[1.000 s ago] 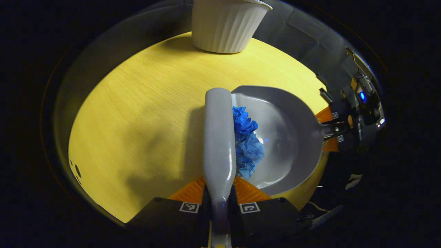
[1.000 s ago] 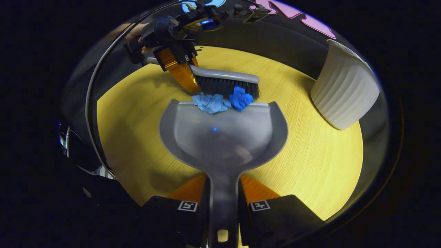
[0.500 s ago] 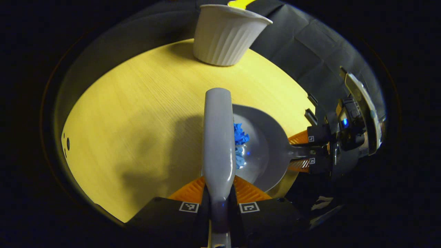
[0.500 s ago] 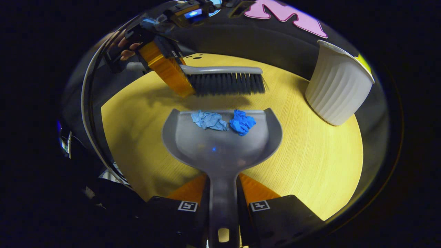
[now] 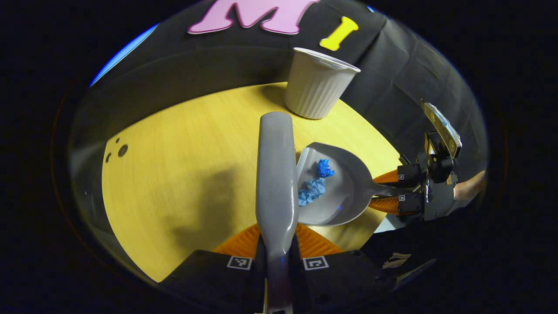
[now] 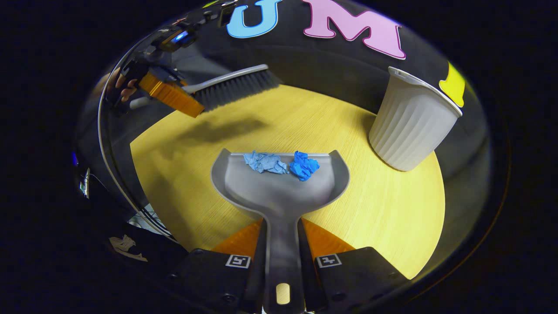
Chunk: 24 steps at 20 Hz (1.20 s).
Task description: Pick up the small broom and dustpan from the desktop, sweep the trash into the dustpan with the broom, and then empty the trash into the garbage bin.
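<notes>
- Since the earlier frames the broom has lifted off the dustpan's lip and swung up and away to the left in the right gripper view; the two paper wads it was pressing now lie free inside the pan, and the dustpan looks smaller and farther off in the left gripper view.
- Nearest in the right gripper view, the right gripper has its jaws closed on the handle of the one grey dustpan, both fingers against it.
- The pan's front lip points away over the yellow table; whether the lip touches the table cannot be told.
- Two crumpled wads sit just inside that lip, touching each other: a pale blue wad on the left and a deep blue wad on the right.
- In the left gripper view the left gripper has its jaws clamped on the handle of the one broom, whose grey back runs straight ahead and hides part of the pan's mouth.
- Beyond, one white ribbed garbage bin stands upright at the table's far right edge, well apart from the pan.
- Farthest, a hand holds the left gripper, with the broom's dark bristles raised clear above the table's far edge.
</notes>
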Each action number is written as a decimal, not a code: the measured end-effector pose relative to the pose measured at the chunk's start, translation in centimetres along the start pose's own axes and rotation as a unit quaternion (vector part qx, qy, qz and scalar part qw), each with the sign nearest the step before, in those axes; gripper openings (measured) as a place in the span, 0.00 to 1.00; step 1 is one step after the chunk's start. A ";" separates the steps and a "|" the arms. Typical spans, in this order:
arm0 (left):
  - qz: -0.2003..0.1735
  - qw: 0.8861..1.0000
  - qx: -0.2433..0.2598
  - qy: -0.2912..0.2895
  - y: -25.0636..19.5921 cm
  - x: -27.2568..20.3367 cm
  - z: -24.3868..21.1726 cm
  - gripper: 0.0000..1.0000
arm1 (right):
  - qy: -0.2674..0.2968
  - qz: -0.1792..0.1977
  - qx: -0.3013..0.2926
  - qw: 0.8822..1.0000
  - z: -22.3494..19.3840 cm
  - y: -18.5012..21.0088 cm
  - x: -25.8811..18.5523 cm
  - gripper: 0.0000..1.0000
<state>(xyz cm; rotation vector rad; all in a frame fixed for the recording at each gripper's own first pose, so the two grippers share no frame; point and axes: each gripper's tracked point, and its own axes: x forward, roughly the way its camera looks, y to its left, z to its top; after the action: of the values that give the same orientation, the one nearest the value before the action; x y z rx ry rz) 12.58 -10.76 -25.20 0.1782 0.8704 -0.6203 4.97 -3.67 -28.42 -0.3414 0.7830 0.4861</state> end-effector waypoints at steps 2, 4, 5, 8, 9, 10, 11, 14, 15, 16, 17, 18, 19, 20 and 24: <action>0.002 1.000 -0.026 -0.003 0.4 -0.4 -1.1 0.28 | 0.013 0.004 -0.001 1.000 0.3 -0.4 0.1 0.46; 0.006 0.999 -0.039 0.000 0.8 -0.8 -1.7 0.25 | 0.018 0.011 0.009 1.000 0.9 -0.3 -0.4 0.39; 0.011 0.999 -0.040 0.001 0.9 -0.8 -1.9 0.28 | 0.019 0.014 0.015 1.000 1.1 -0.5 -0.6 0.38; 0.020 0.999 -0.036 0.000 0.8 -0.6 -2.3 0.31 | 0.008 0.015 0.012 1.000 0.8 -0.7 -0.5 0.37; 0.023 0.999 -0.035 -0.003 0.6 -0.3 -2.5 0.28 | 0.004 0.013 0.011 1.000 0.8 -0.8 -0.7 0.37; 0.026 0.999 -0.035 -0.005 0.4 -0.2 -2.6 0.28 | 0.000 0.012 0.014 1.000 0.9 -0.7 -0.9 0.37; 0.029 0.999 -0.033 -0.007 0.5 -0.5 -2.6 0.28 | -0.004 0.009 0.020 1.000 1.0 -0.8 -1.3 0.37; 0.043 0.999 -0.021 -0.014 0.5 -1.1 -2.1 0.30 | -0.019 -0.004 0.040 0.999 1.7 -1.6 -3.2 0.37; 0.047 0.999 -0.019 -0.016 0.7 -1.1 -2.0 0.28 | -0.024 -0.011 0.044 0.999 2.1 -2.3 -4.4 0.38; 0.050 0.998 -0.016 -0.018 0.7 -1.2 -2.0 0.28 | -0.029 -0.018 0.047 0.998 2.5 -3.3 -6.1 0.37; 0.053 0.998 -0.014 -0.019 0.8 -1.2 -1.9 0.31 | -0.036 -0.026 0.051 0.998 3.2 -4.2 -7.3 0.37; 0.054 0.998 -0.014 -0.020 0.8 -1.3 -1.9 0.31 | -0.041 -0.033 0.054 0.997 4.1 -5.3 -8.9 0.37; 0.053 0.998 -0.016 -0.020 0.7 -1.2 -2.0 0.31 | -0.045 -0.041 0.057 0.997 5.2 -6.5 -10.3 0.37; 0.050 0.998 -0.018 -0.020 0.6 -1.2 -2.1 0.28 | -0.050 -0.049 0.061 0.996 6.4 -7.7 -11.3 0.37; 0.049 0.998 -0.030 -0.021 0.1 -1.3 -2.1 0.24 | -0.076 -0.074 0.077 0.991 11.2 -12.0 -14.8 0.37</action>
<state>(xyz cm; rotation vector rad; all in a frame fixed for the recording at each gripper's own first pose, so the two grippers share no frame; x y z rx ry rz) 10.65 -9.28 -25.62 0.1518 0.8331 -0.5030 8.95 -12.77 -8.64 -0.2142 0.6374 0.3051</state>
